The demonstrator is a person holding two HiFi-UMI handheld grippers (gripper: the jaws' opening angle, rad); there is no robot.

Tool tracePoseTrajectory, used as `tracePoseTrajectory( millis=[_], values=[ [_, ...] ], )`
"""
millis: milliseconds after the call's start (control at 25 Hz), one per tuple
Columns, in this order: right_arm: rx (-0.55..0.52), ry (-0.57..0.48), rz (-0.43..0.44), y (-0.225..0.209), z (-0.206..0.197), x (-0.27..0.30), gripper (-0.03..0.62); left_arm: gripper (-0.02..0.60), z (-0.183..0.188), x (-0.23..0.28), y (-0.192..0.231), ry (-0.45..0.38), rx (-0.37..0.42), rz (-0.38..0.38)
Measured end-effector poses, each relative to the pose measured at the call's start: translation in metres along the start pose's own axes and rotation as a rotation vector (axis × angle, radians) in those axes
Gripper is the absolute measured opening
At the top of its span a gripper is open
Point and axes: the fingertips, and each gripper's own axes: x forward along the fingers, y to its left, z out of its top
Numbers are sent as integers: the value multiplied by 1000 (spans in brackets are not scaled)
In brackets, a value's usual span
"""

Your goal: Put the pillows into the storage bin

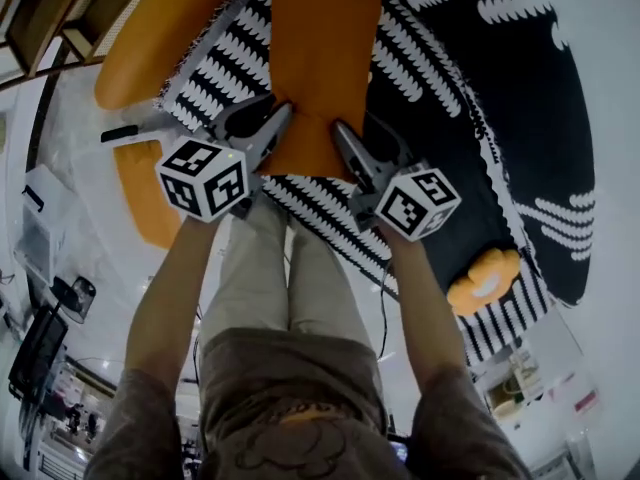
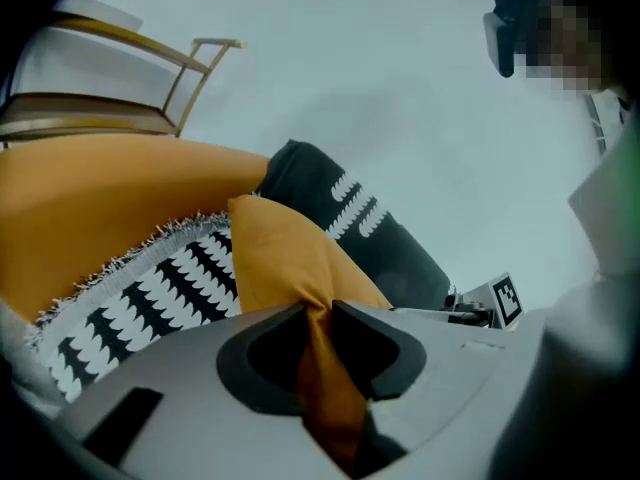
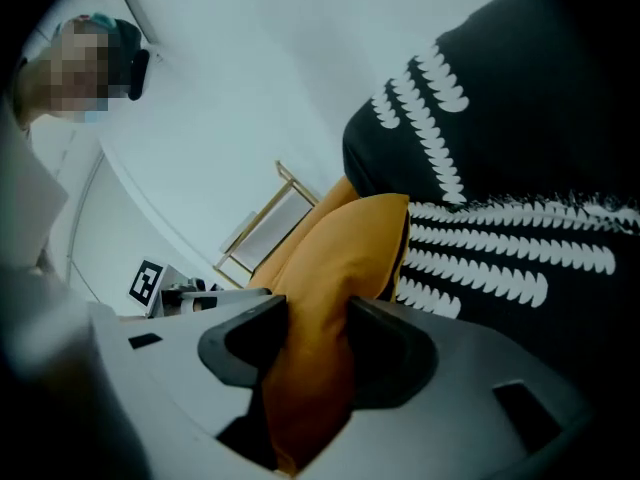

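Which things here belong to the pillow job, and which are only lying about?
In the job: orange pillow, pinched by left gripper and right gripper; flower-shaped pillow.
Lying about: black-and-white fringed textile; wooden frame.

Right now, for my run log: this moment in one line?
left gripper: shut on orange pillow | right gripper: shut on same pillow | grip: pillow's near edge

The head camera is looking steeply down over both forearms at the left tool (image 1: 272, 123), the right tool (image 1: 347, 140) and the orange pillow (image 1: 320, 58). Each tool camera is looking along its own jaws at close range. All three views are sharing that pillow and the black-and-white patterned cloth (image 1: 420, 78).
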Motion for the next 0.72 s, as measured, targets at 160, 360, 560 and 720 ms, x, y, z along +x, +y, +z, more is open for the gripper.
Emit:
tracePoseTrajectory(
  millis=[160, 360, 560, 720],
  values=[
    [-70, 37, 93, 45, 0, 3, 193, 86, 5, -52, -4, -107, -26, 97],
    [-160, 157, 227, 131, -31, 28, 192, 84, -9, -155, 10, -244, -116, 269],
    [-244, 301, 385, 242, -95, 72, 190, 83, -40, -286, 50, -378, -225, 423],
    [-301, 391, 469, 307, -152, 107, 187, 81, -72, -364, 89, -461, -269, 521]
  ],
)
